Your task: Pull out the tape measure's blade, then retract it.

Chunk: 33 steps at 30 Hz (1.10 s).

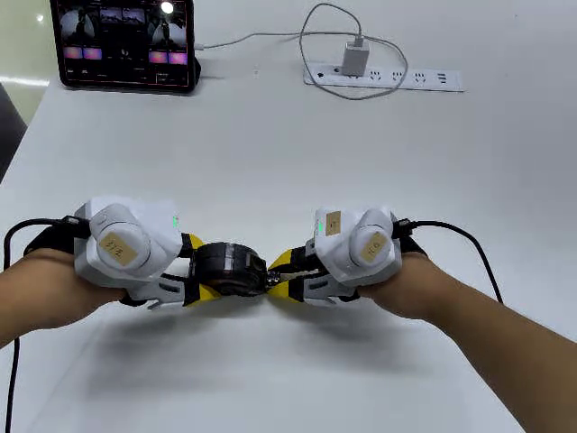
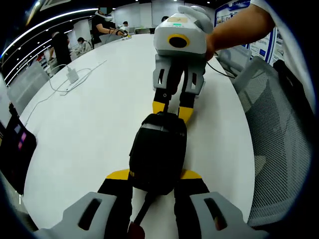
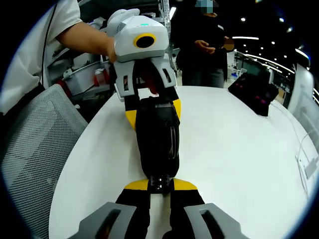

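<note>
A black tape measure [image 1: 230,268] is held just above the white table [image 1: 288,162], between the two grippers. My left gripper [image 1: 200,268] is shut on its case, with the yellow pads pressing both sides. In the left gripper view the case [image 2: 158,152] sits between my own jaws [image 2: 154,174], and the right gripper [image 2: 172,110] meets it from the far side. My right gripper [image 1: 280,276] is shut on the blade's end hook [image 3: 160,181] at the case's mouth. The case [image 3: 157,137] lies straight ahead of it, with the left gripper [image 3: 149,107] behind. Hardly any blade is out.
A tablet [image 1: 126,41] stands at the table's far left. A white power strip [image 1: 388,77] with a charger [image 1: 354,59] and looped cable lies at the far right. A mesh chair [image 2: 279,124] stands at the table's edge. A person [image 3: 204,45] stands beyond it.
</note>
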{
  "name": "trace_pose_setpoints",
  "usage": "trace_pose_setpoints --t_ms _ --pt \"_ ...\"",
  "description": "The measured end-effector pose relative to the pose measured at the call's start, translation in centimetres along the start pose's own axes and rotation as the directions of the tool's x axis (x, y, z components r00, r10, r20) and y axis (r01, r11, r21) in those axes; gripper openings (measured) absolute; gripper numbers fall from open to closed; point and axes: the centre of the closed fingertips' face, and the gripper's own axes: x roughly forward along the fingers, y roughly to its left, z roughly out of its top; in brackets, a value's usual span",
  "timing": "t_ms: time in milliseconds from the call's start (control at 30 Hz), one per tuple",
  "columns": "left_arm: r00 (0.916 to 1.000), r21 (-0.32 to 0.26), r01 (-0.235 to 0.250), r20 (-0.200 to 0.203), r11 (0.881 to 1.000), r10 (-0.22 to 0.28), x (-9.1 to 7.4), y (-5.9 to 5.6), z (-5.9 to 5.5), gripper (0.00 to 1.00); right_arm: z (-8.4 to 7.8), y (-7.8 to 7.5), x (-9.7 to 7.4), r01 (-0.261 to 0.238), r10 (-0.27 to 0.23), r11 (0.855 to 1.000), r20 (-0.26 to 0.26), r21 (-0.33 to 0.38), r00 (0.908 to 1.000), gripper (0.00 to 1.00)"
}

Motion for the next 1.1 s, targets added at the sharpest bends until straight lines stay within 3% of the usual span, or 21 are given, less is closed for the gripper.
trace_pose_setpoints --t_ms 633,1100 --pt "0.9999 0.002 0.003 -0.015 1.0 -0.003 0.0 0.0 -0.2 0.26 -0.4 -0.2 -0.7 0.004 -0.004 1.0 -0.007 -0.023 1.0 0.09" --pt "0.9999 -0.003 0.004 -0.014 1.0 -0.004 0.0 0.0 -0.2 0.26 -1.2 -0.1 -2.1 0.015 -0.015 1.0 -0.008 -0.005 0.9999 0.09"
